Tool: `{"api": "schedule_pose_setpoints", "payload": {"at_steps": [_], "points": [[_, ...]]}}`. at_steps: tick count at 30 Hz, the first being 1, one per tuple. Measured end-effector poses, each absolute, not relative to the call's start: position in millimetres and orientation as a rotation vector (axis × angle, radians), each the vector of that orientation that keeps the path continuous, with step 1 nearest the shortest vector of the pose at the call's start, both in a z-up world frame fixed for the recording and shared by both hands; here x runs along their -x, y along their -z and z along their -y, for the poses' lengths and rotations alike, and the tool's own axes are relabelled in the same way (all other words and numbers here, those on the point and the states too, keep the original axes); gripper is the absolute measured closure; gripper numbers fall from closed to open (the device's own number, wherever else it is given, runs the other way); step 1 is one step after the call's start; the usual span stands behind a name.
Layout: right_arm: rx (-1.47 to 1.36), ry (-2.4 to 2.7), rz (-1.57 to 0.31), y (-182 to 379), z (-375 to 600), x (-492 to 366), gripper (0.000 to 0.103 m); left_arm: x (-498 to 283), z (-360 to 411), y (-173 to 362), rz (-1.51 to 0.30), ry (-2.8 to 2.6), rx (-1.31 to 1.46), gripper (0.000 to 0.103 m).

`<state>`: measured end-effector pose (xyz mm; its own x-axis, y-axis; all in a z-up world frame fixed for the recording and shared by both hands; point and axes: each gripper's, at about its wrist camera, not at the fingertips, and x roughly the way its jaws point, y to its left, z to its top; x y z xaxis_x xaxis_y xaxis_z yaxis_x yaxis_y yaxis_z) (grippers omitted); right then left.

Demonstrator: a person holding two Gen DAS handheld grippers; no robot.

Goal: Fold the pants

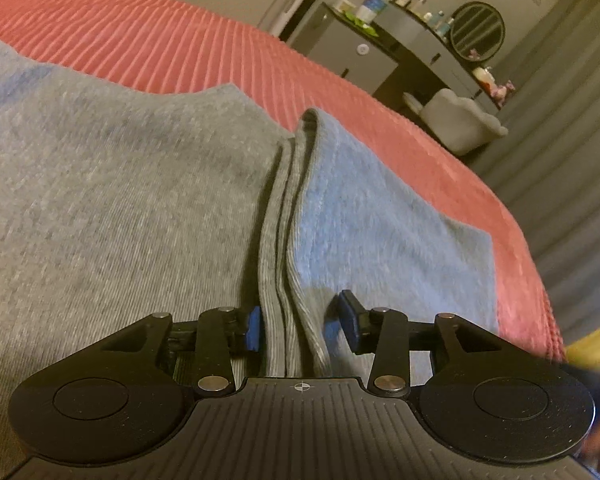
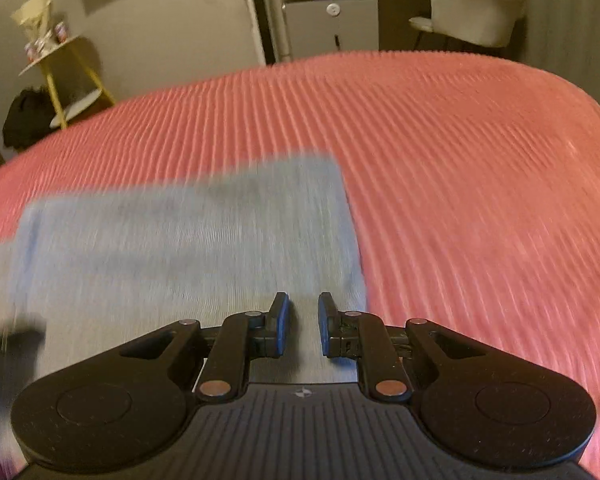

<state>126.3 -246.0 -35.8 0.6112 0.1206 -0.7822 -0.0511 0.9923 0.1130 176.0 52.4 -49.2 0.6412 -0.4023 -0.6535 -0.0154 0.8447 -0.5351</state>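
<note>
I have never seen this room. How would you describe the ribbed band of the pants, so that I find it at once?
Start from the red ribbed bedspread that covers the bed; on it lie the grey pants. Their ribbed band stands up as a narrow folded ridge that runs between the pads of the left gripper. Its fine lengthwise ribs and doubled edges set it apart from the flat cloth on both sides.

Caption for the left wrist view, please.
Left gripper, jaws apart, straddles a ribbed fold of the grey pants lying on the red bedspread.

Both wrist views angled down, close over pants [image 1: 120,200], sharing bedspread [image 2: 460,160]
</note>
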Motion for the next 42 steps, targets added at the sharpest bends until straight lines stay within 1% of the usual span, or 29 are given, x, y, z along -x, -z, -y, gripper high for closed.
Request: {"api": "schedule_pose_setpoints", "payload": {"at_steps": [3,5,8,9,10,11,13,19,20,22,23,26,29,32,35,36,37,39,42], "points": [[-0.071,-0.076,-0.958,37.3,250.8,-84.3,0.088,-176.5,-53.5,48.7,-0.858,0.232,0.535,0.058],[-0.124,-0.050,-1.011,34.0,259.7,-73.9,0.088,-175.8,-52.6,47.9,-0.860,0.225,0.521,0.058],[-0.104,-0.026,-1.046,31.2,262.6,-71.8,0.088,-170.9,-49.8,43.6,-0.869,0.205,0.505,0.058],[-0.085,-0.021,-1.050,29.9,259.3,-71.5,0.087,-168.6,-49.9,41.7,-0.873,0.199,0.504,0.056],[-0.066,-0.017,-1.052,27.8,253.4,-71.0,0.085,-166.2,-50.8,40.3,-0.875,0.196,0.507,0.051],[-0.038,-0.011,-1.051,27.8,247.2,-71.3,0.083,-163.3,-52.4,38.7,-0.876,0.190,0.513,0.048],[0.027,-0.012,-1.045,32.3,238.3,-71.2,0.077,-159.7,-56.8,36.4,-0.879,0.163,0.525,0.047],[0.129,-0.009,-1.059,33.0,224.2,-71.2,0.076,-154.4,-82.9,35.7,-0.890,0.065,0.633,0.047],[0.139,-0.006,-1.056,31.2,221.2,-73.2,0.076,-151.9,-91.7,35.1,-0.888,0.041,0.674,0.044],[0.137,-0.028,-1.036,27.2,214.8,-73.2,0.072,-144.5,-109.0,33.2,-0.873,-0.031,0.742,0.040],[0.115,-0.048,-1.020,25.9,212.0,-73.3,0.071,-138.9,-119.6,31.4,-0.863,-0.082,0.770,0.035],[0.063,-0.117,-0.998,30.8,195.0,-74.3,0.067,-121.3,-155.3,26.1,-0.813,-0.233,0.859,0.030],[0.070,-0.183,-0.996,44.3,168.9,-76.9,0.066,-97.9,-201.7,22.2,-0.738,-0.359,1.000,0.029],[0.080,-0.269,-0.955,44.8,143.1,-72.5,0.066,-68.8,-246.7,20.0,-0.651,-0.377,1.137,0.031],[0.054,-0.350,-0.930,46.7,131.7,-69.7,0.066,-45.0,-277.8,18.3,-0.596,-0.415,1.179,0.033],[0.031,-0.361,-0.922,47.9,133.0,-70.2,0.064,-38.8,-283.6,16.8,-0.584,-0.442,1.163,0.033],[0.000,-0.372,-0.917,45.8,134.7,-69.3,0.060,-34.2,-288.8,15.5,-0.582,-0.477,1.135,0.032],[-0.044,-0.388,-0.909,48.7,141.4,-69.8,0.057,-32.4,-296.3,19.1,-0.608,-0.486,1.108,0.032],[-0.067,-0.406,-0.881,53.4,146.8,-69.4,0.051,-39.8,-302.2,35.8,-0.654,-0.429,1.150,0.032]]}}
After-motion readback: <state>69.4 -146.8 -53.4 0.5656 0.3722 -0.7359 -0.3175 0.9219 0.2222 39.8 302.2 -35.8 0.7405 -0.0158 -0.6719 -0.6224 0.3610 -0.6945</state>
